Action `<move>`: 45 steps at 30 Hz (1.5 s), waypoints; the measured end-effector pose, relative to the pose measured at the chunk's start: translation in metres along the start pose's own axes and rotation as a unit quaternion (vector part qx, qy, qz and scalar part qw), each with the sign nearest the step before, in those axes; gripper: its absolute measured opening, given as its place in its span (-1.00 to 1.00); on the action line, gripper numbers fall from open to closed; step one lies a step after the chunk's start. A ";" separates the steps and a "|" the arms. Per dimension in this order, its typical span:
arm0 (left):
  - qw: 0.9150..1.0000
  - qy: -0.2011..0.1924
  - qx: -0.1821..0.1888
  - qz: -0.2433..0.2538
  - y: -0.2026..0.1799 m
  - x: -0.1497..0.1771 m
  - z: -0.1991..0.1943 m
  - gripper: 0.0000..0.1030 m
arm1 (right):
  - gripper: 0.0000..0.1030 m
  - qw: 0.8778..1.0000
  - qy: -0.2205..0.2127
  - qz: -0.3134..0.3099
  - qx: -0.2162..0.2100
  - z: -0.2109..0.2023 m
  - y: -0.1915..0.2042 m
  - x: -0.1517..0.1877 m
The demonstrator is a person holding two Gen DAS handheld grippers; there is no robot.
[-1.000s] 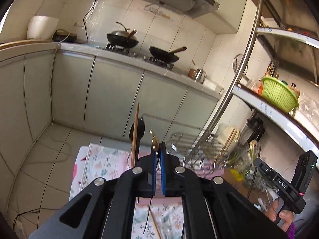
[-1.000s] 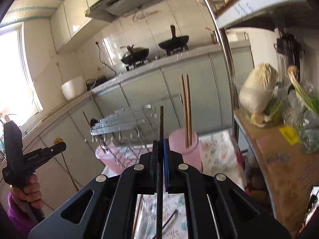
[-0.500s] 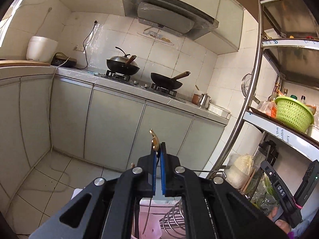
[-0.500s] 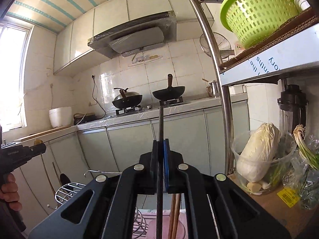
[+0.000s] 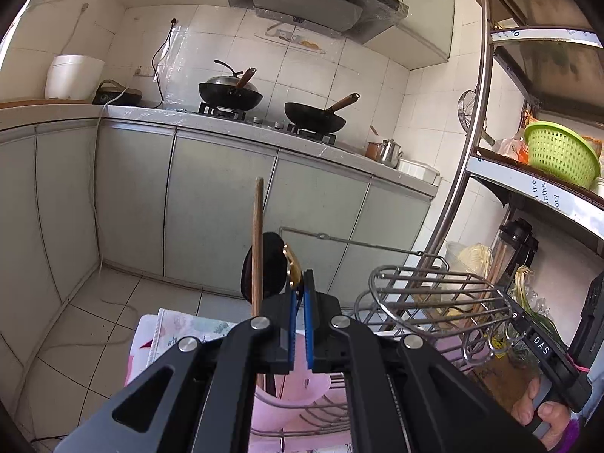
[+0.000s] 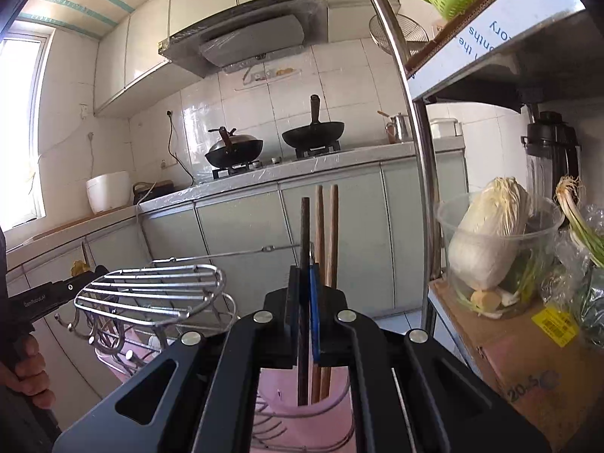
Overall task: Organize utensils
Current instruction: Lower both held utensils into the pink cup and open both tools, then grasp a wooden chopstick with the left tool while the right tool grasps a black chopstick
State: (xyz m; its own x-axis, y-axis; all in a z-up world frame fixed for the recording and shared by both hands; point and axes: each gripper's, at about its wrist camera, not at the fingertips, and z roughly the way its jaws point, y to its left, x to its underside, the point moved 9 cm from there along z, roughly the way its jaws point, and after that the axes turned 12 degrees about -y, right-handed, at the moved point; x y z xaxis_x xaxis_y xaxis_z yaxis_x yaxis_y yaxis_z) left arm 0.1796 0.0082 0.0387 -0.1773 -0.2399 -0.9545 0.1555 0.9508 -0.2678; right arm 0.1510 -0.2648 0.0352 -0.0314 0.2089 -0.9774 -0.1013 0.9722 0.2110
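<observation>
At the far side runs a long kitchen counter (image 5: 234,132) with grey-green cabinet doors, and two black woks (image 5: 230,94) stand on its stove. On the right a steel shelf unit (image 5: 528,185) carries a green basket (image 5: 562,151), and lower down a clear bowl with a napa cabbage (image 6: 490,234).

Near the cameras stands a wire dish rack (image 5: 434,294) on a flowered cloth (image 5: 181,328). A pink utensil cup (image 6: 313,400) sits at the right end of the rack, with two wooden chopsticks (image 6: 326,234) standing upright in it. In the left wrist view a second pink holder (image 5: 287,389) sits in the rack, and in it stand a wooden handle (image 5: 258,249) and a black spoon (image 5: 270,268).

The right gripper (image 6: 305,302) has its jaws clamped on a dark chopstick (image 6: 304,234), held upright, with its lower end over the mouth of the pink utensil cup.

The left gripper (image 5: 299,305) has its jaws closed on a thin gold-coloured utensil (image 5: 293,264); only the top end shows above the blue pads, just beside the black spoon.
</observation>
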 end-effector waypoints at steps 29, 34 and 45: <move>0.995 0.087 -0.049 -0.007 0.023 0.022 -0.019 -0.34 | -0.10 0.990 0.138 -0.007 0.019 -0.020 0.003 0.033; 0.995 0.094 -0.040 -0.008 0.018 0.027 -0.041 -0.34 | -0.10 0.990 0.137 0.003 0.020 -0.043 0.002 0.031; 0.975 0.222 -0.006 -0.020 -0.012 0.114 -0.064 -0.42 | -0.10 0.960 0.269 0.075 -0.010 -0.091 0.007 0.109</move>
State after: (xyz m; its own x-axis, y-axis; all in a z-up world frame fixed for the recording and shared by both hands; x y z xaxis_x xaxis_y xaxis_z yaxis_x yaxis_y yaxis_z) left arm 0.0955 -0.0182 -0.0589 -0.5871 -0.1705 -0.7914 0.1286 0.9455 -0.2991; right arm 0.0561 -0.2447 -0.0684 -0.5554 0.2558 -0.7913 -0.0746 0.9324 0.3537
